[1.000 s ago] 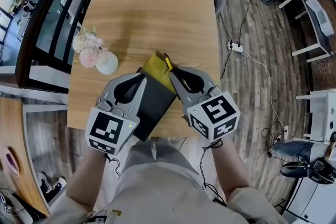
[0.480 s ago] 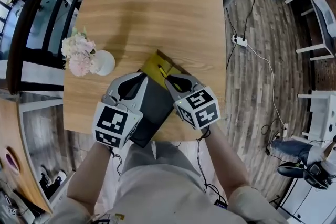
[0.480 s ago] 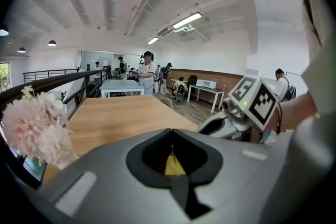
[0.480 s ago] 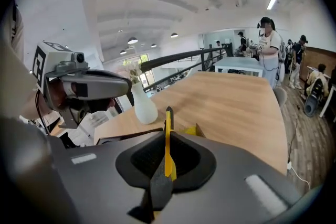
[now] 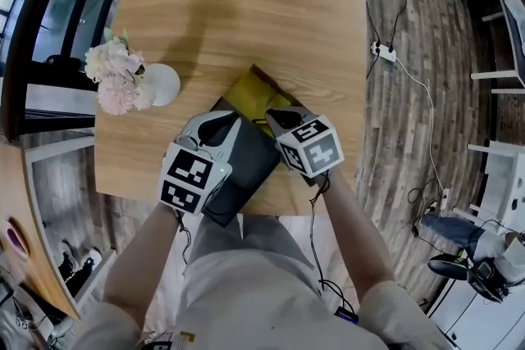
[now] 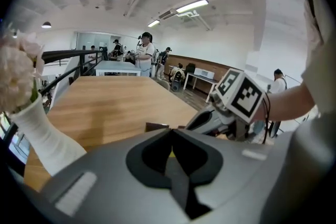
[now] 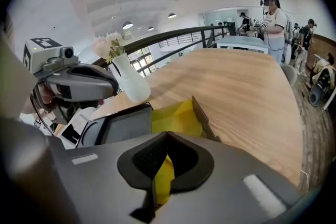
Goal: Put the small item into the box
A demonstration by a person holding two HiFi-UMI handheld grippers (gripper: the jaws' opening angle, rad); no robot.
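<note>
1. Yellow-lined box (image 5: 246, 94) lies open on the counter (image 5: 246, 4); the small item is indistinguishable against it.
2. Jaws meet on the left hand-held gripper (image 6: 170, 131) and the right hand-held gripper (image 7: 167, 135); the right gripper view shows more yellow through them.

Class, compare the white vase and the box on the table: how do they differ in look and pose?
The vase is white and rounded; the box is dark and flat-sided, with a yellow lining. The vase stands upright, holding flowers; the box lies low and open. Both rest on the wooden table.
</note>
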